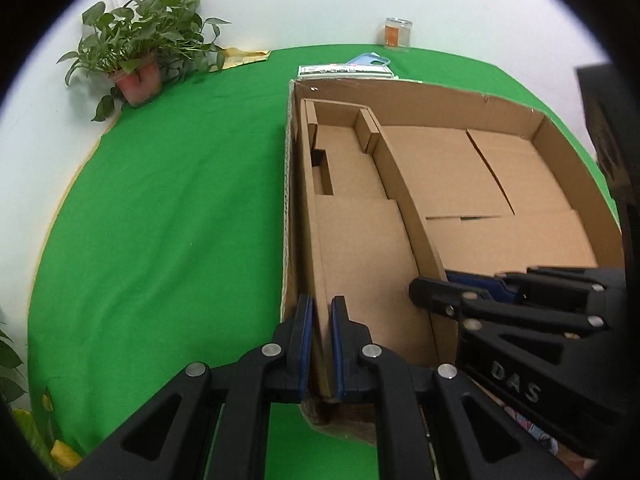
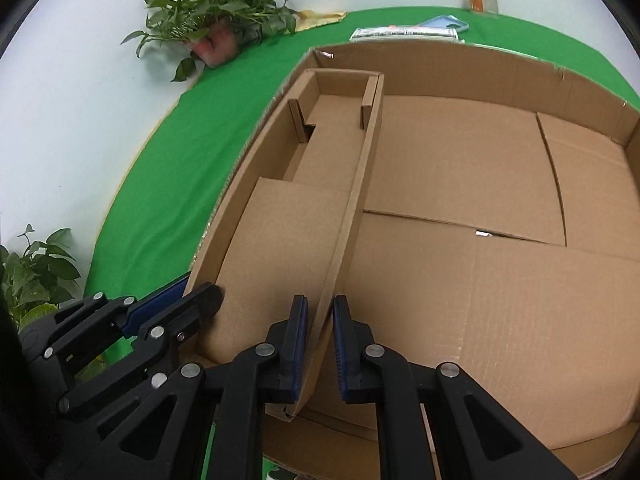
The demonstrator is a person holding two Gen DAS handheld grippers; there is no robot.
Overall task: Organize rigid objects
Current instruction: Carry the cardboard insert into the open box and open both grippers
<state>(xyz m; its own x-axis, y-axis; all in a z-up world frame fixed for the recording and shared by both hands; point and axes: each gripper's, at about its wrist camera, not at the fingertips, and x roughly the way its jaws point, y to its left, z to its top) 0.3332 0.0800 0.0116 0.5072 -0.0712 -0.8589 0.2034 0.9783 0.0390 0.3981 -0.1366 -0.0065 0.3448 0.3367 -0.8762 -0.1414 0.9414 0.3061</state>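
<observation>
Left wrist view: left gripper (image 1: 321, 344) fingers pinched the narrow brown cardboard tray's (image 1: 360, 240) outer wall at lower centre; right gripper (image 2: 320, 344) clamped its inner wall. Light, stiff, crushable: grip walls.

Both the left gripper (image 1: 321, 344) and the right gripper (image 2: 320, 344) were black plastic with blue pads, silver rivets and raised "DAS" lettering.

light: bright, even | shadows: soft | edges: heavy fisheye bending, black vignette | focus: sharp
</observation>
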